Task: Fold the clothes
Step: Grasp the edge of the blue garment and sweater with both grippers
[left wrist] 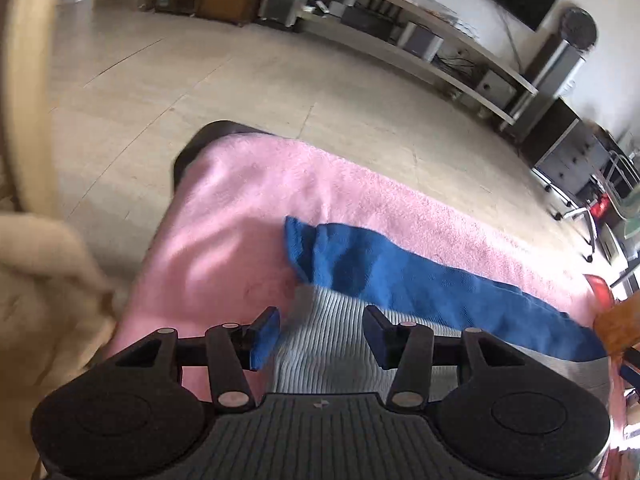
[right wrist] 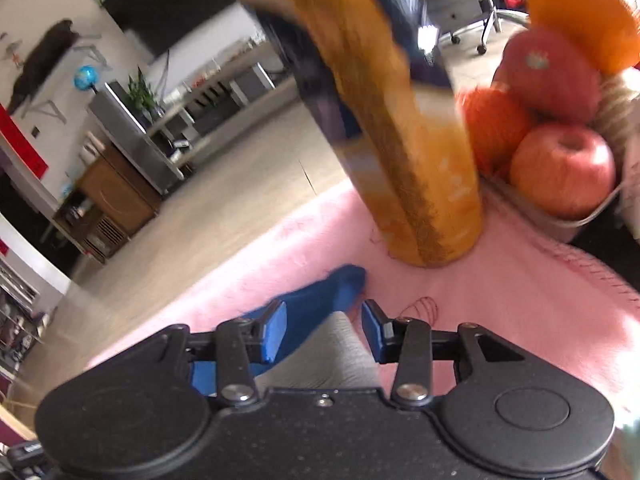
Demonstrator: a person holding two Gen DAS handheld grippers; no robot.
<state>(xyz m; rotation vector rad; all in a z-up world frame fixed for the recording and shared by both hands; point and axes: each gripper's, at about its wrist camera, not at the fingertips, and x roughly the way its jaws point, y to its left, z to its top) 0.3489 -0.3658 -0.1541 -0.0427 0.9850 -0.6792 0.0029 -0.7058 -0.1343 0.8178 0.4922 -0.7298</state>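
A blue cloth (left wrist: pixel 420 276) lies as a long folded strip across the pink blanket (left wrist: pixel 240 208) that covers the table. A grey ribbed cloth (left wrist: pixel 320 344) lies beside it, nearer to me. My left gripper (left wrist: pixel 323 330) hangs open just above the grey cloth, its blue pads apart and pressing on nothing. In the right wrist view the blue cloth's end (right wrist: pixel 332 292) and the grey cloth (right wrist: pixel 340 348) lie under and between the fingers of my right gripper (right wrist: pixel 324 328), which stands open over the pink blanket (right wrist: pixel 520 300).
A tall orange cylinder (right wrist: pixel 420 168) stands on the blanket just beyond the right gripper. To its right, a metal basket (right wrist: pixel 580 216) holds apples (right wrist: pixel 560 168) and orange balls. The blanket's far edge drops to the tiled floor (left wrist: pixel 260 80). Beige fabric (left wrist: pixel 36 280) lies at the left.
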